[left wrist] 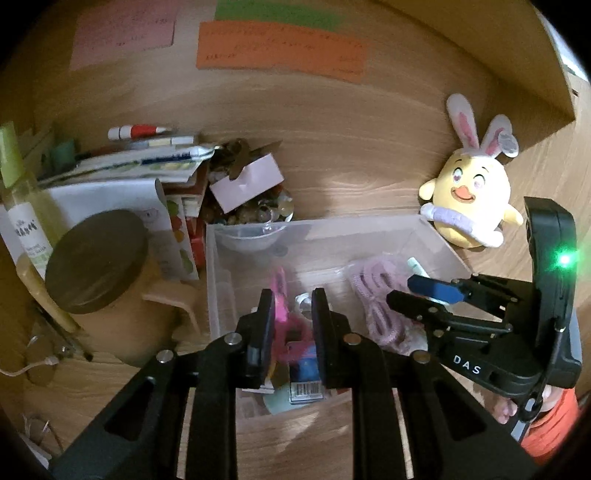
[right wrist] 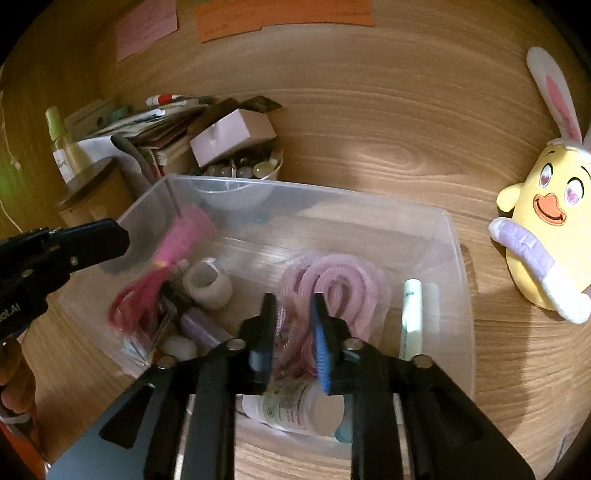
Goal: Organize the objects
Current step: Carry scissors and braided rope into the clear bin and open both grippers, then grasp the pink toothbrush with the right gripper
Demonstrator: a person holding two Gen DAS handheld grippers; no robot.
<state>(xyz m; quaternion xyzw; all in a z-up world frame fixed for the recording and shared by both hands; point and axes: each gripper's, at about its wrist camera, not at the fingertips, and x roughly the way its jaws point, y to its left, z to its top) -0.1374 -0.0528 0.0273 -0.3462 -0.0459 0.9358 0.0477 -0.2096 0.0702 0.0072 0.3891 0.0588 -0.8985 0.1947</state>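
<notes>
Dimly lit wood-grain worktop, backed by a matching panel with an orange paper slip and a pink one stuck on. Toward the left edge, a clutter of booklets, a lidded jar and a pale spray bottle; toward the right edge, a yellow plush chick with rabbit ears. Mid-worktop, near the front, a clear plastic bin holding a coiled pink cord, a white-green tube, a tape roll and a blurred pink item. Over the bin's left half, the left gripper, all but closed, gripping nothing. Over the cord, the right gripper, released, jaws apart and empty, tube just to its right.
</notes>
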